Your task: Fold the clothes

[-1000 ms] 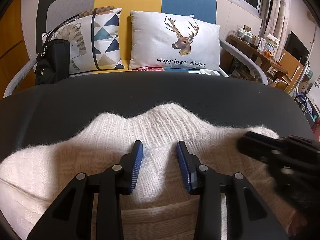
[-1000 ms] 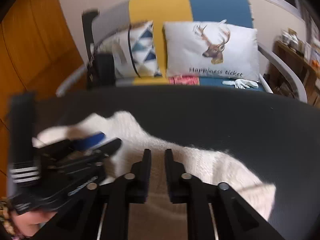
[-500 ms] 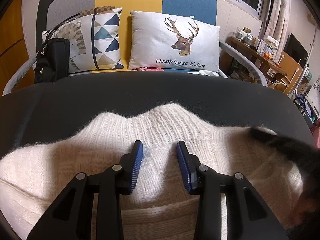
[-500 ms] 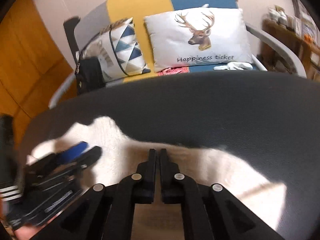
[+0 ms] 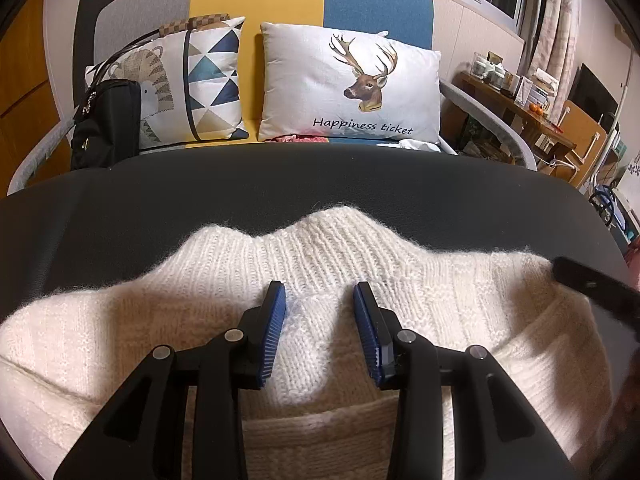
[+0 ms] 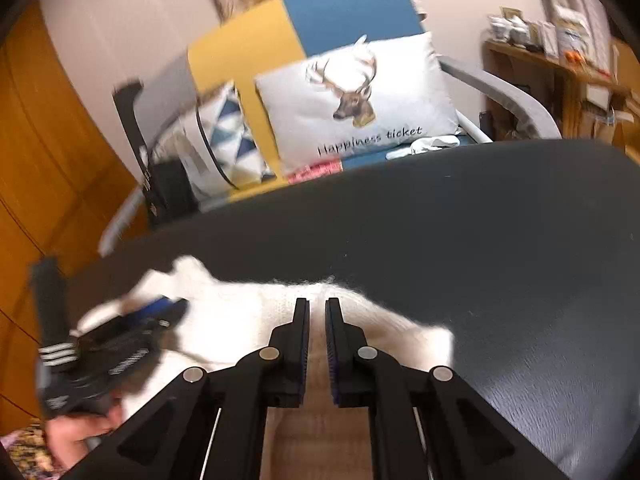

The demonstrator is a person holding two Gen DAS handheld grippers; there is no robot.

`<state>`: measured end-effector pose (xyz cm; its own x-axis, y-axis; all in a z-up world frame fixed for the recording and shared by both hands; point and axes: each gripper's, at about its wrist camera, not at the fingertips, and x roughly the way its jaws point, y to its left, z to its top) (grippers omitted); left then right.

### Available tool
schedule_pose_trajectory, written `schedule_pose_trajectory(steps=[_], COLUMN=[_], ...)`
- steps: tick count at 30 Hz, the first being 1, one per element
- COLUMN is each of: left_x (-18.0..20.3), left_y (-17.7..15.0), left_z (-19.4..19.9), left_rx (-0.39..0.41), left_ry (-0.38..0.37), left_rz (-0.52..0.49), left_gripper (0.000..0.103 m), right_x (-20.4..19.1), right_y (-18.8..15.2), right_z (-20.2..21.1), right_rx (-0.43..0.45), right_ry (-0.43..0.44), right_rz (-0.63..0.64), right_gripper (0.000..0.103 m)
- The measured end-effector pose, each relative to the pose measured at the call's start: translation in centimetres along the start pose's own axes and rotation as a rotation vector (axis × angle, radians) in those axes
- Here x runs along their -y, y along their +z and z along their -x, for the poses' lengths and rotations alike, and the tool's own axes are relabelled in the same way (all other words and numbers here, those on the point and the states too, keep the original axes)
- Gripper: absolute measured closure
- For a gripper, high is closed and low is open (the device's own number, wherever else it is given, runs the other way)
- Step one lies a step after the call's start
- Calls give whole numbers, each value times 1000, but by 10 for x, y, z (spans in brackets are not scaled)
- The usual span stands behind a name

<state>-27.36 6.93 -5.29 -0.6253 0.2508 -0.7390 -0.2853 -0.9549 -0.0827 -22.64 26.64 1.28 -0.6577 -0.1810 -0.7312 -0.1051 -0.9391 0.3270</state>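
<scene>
**Cream knit part-folded, both tools at it**

Blue-padded left gripper: jaws apart, tips set down on the sweater, knit lying between the pads and not visibly squeezed. Right gripper: jaws nearly together, just eased open to a narrow slit, nothing seen pinched there; poised over the sweater's right end. Sweater itself spread across the near part of the dark table, far edge wavy, a doubled layer showing nearest the left wrist camera. Beyond the table, a sofa with a deer cushion. Judged about midway: at least one fold made, right end yet to be brought over, edges yet to be squared.
</scene>
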Motion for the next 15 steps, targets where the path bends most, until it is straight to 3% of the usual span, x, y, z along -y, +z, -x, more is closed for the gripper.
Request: schedule_pose_trajectory(steps=[2,3,6,11,15], left_x=[0,-1,0,1,0], left_y=[0,0,-1,0,0], left_z=[0,0,1,1,1], left_rx=[0,1,1,0,0], left_ry=[-2,-3,-4,2,0], left_rz=[2,3,3,-2,-1], left_gripper=[64,64,64,64,64], right_x=[-1,0,3,6,12], right_y=[-2,-4,-9,-13,-6], right_z=[-8,-11,-18,-19,-14], right_rx=[-14,-18,-15,-1,-11], right_ry=[-64,-101,-200,-198,-122], right_rz=[19,26,42,36,-32], right_gripper=[95,103,103,103,100])
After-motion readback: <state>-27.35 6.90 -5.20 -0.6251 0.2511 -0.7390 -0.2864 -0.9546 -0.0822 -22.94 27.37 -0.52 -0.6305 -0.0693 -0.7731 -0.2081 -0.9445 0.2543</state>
